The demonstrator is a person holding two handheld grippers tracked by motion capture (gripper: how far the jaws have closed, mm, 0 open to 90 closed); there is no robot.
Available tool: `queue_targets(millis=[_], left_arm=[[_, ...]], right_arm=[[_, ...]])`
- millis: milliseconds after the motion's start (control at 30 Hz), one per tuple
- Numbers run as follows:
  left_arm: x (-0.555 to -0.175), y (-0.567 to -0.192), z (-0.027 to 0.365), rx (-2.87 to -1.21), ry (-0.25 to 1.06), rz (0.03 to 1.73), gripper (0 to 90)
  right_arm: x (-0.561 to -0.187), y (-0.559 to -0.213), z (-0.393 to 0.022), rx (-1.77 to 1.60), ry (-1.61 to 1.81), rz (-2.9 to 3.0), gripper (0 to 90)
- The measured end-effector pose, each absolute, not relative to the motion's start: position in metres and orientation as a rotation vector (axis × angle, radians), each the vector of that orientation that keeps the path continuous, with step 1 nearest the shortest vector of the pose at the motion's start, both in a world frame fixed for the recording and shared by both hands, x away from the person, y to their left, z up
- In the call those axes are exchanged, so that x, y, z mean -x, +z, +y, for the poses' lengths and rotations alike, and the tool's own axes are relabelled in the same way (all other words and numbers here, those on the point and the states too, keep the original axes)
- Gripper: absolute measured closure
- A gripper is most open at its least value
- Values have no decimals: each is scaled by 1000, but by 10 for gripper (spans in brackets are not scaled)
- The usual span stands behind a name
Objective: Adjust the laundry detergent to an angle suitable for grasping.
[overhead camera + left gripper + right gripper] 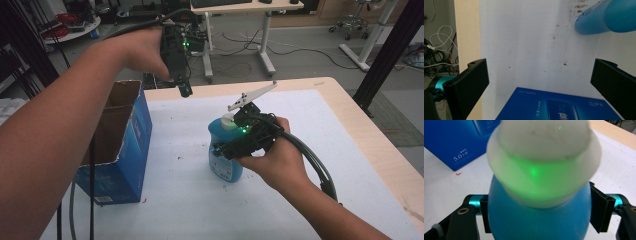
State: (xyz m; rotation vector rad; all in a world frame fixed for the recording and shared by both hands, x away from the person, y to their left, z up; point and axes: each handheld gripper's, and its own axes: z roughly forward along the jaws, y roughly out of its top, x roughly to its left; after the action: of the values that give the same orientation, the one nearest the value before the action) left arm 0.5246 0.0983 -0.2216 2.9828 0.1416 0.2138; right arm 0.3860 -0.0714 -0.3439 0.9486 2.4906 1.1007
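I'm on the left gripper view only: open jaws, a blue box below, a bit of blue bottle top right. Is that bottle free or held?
Observer: Held. The right gripper is shut on the blue bottle, jaws on either side of its body.
Operator: Is it upright?
Observer: Yes, in the high view it stands upright on the table, white cap on top.
Operator: Is the blue box closed?
Observer: No. Its top is open, flaps up, brown inside.
Operator: Where's my gripper relative to it?
Observer: The left gripper hangs in the air beyond the box, touching nothing.
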Motion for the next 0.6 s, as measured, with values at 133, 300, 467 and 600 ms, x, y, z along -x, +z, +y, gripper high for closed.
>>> queue_targets(millis=[133,300,467,600], left_arm=[[-525,-222,98,-2984,212,142,17],[-524,-221,98,-2980,214,140,17],[-525,-222,98,-2988,212,141,17],[-525,-223,98,-2988,211,139,17]], right_arm=[[-386,-344,-72,-950,1101,2488,247],[-385,-344,-71,-944,1103,2479,259],[-385,-345,-71,-942,1102,2483,280],[-385,-346,-71,-933,1109,2489,298]])
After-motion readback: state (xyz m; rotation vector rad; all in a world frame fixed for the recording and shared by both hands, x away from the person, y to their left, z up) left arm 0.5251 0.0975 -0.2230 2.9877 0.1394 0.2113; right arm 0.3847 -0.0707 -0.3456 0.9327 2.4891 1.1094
